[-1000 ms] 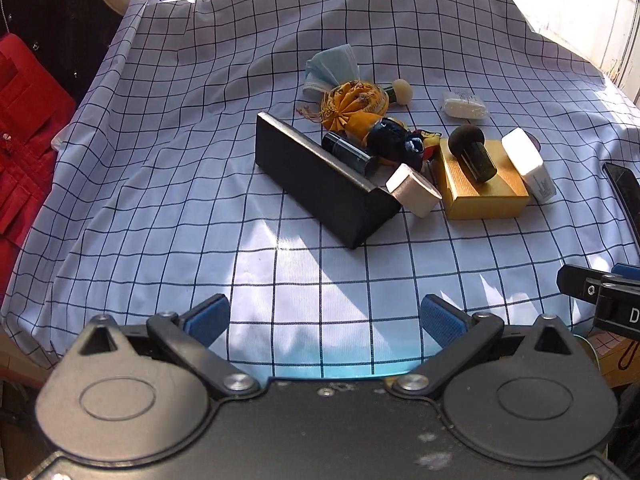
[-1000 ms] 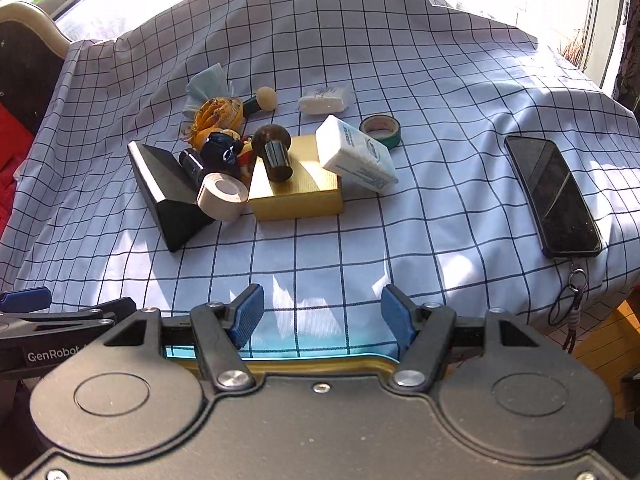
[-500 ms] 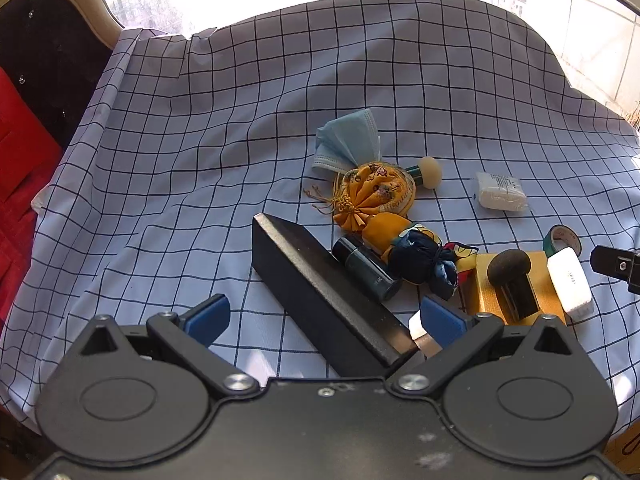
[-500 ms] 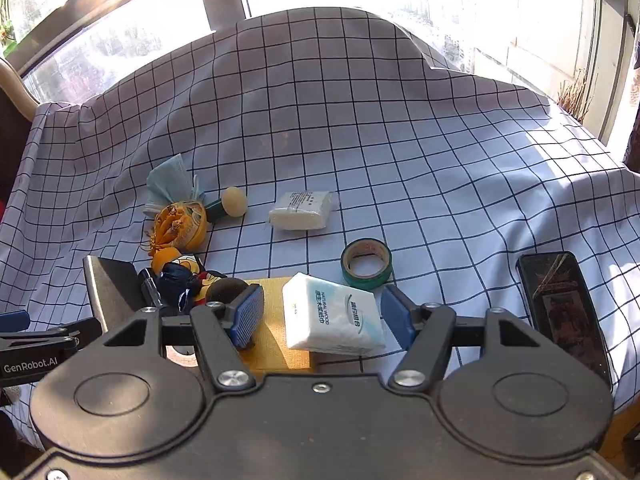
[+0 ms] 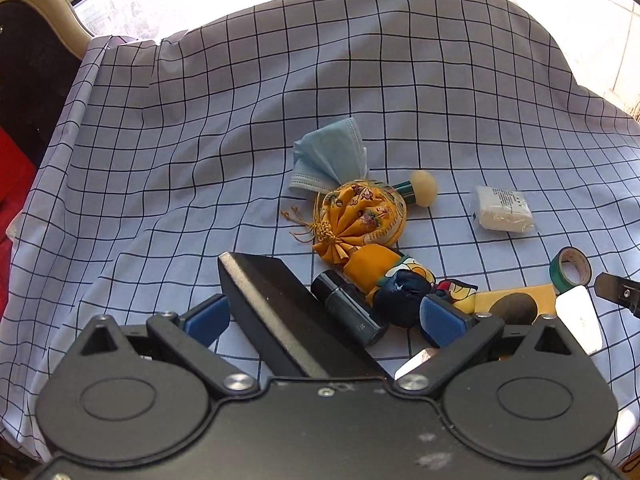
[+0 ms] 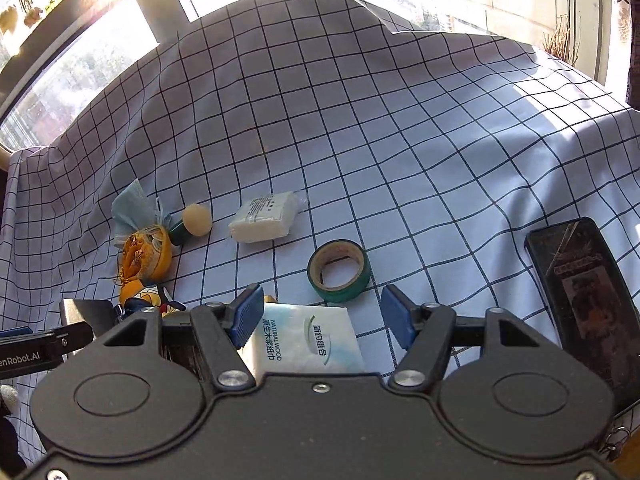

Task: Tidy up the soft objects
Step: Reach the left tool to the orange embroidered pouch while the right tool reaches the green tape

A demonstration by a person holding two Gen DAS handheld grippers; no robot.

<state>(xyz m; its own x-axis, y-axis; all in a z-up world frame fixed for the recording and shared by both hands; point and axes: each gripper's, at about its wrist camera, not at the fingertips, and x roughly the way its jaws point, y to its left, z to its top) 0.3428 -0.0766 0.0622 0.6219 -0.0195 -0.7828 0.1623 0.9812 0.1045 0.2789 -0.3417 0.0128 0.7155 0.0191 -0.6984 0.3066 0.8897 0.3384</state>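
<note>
On the checked cloth lie a blue face mask [image 5: 330, 156], an orange cloth pouch [image 5: 360, 216], an orange and navy soft toy [image 5: 394, 280] and a wrapped white pad [image 5: 504, 210]. My left gripper [image 5: 324, 318] is open and empty, its jaws either side of a black box [image 5: 276, 300] and a dark tube [image 5: 348, 306]. My right gripper [image 6: 324, 318] is open and empty above a white tissue pack [image 6: 308, 340]. The mask [image 6: 132, 204], pouch [image 6: 146, 254] and pad [image 6: 266, 222] also show in the right wrist view.
A green tape roll [image 6: 339, 270] lies ahead of the right gripper and a black phone [image 6: 580, 292] lies at its right. A gold box [image 5: 516, 294] with a dark brush on it, and a beige-headed applicator [image 5: 420, 194], sit among the objects. A dark chair [image 5: 28, 76] stands at left.
Both grippers have moved forward over the table toward the pile. The black box and tube now sit between the left jaws and the tissue pack under the right gripper. Both stay open.
</note>
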